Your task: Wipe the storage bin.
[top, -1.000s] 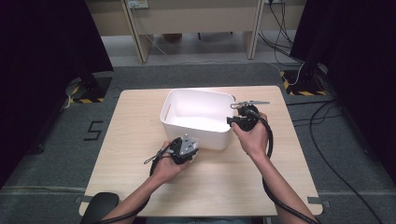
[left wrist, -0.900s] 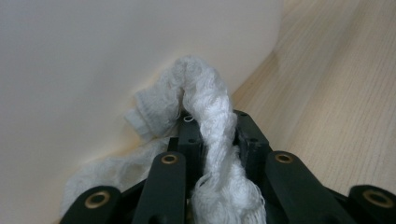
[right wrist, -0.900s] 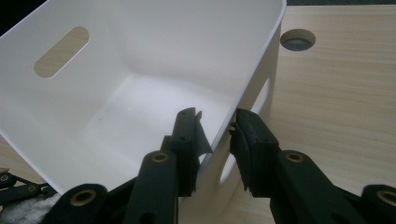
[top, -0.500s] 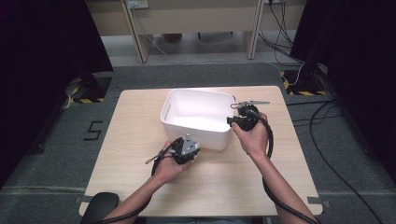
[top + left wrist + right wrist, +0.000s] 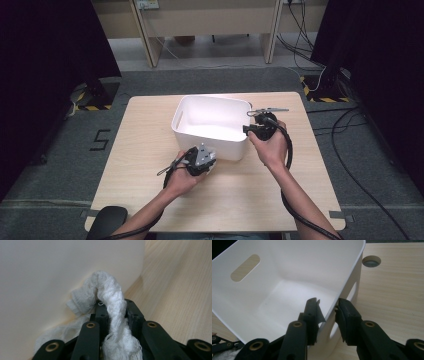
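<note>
Holding both hands steady, I read this as a wipe-down of the white plastic bin (image 5: 212, 125), somewhere in its middle rather than at either end. My left gripper (image 5: 200, 161) has its jaws pressed together on a white cloth (image 5: 113, 315), a twisted, fluffy wad that bulges up between the jaws and touches the bin's outer wall low down, near the corner where it meets the wooden table (image 5: 150, 150). My right gripper (image 5: 327, 308) straddles the bin's rim at the side wall just above a handle cut-out, one jaw inside and one outside; the jaws sit close on the thin wall, and I judge them to be pinching it to keep the bin from sliding. So the bracing and the first contact with the cloth look done. What is left, as far as I can judge, is the wiping proper along that near wall and perhaps the other sides; the inside looks bare and clean, though I cannot tell whether it has been wiped.
</note>
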The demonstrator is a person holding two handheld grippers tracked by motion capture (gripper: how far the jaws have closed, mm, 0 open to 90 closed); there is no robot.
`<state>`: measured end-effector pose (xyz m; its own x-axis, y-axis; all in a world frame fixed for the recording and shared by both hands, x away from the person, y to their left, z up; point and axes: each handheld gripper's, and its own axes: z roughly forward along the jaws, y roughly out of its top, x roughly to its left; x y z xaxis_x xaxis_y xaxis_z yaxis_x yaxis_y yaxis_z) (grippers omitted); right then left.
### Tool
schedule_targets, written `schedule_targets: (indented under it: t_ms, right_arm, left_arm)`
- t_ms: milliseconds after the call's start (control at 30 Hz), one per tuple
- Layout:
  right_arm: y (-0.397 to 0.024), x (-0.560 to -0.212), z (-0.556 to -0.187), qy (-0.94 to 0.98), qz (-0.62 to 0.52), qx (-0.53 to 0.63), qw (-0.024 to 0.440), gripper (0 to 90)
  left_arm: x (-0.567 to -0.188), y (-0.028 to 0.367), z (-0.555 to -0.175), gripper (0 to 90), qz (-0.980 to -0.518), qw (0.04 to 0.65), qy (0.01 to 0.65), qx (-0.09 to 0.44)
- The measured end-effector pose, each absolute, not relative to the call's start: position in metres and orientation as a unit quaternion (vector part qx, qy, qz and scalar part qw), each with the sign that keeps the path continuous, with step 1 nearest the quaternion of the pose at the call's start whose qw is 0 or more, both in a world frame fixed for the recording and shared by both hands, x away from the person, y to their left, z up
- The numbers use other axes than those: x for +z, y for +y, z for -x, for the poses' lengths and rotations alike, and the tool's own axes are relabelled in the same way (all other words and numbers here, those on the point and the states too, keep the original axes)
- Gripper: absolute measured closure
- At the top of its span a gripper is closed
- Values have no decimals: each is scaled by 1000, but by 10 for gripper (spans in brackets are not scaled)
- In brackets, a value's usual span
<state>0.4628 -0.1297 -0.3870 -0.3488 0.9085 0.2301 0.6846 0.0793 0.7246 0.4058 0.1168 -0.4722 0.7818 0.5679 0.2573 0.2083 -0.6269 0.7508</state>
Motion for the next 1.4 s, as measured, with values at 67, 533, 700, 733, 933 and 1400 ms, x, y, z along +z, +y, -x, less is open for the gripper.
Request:
schedule_targets:
  t_ms: [67,533,700,733,933,1400]
  right_arm:
    - [-130,-387,-463,721,-553,393,142,704]
    - [-129,-387,-463,720,-554,393,142,704]
    - [-129,-387,-463,721,-553,393,143,704]
    - [-129,-387,-463,721,-553,392,143,705]
    - [-129,-387,-463,721,-553,393,142,705]
    - [-130,-387,-463,721,-552,393,144,707]
  left_arm:
    - [-470,117,-405,755,-868,369,224,244]
    - [-453,117,-402,755,-861,383,222,253]
    - [-447,116,-402,755,-859,385,222,254]
    - [-446,116,-402,755,-859,385,221,256]
    - [-438,115,-400,755,-855,392,218,260]
    - [-427,113,-399,755,-852,398,213,266]
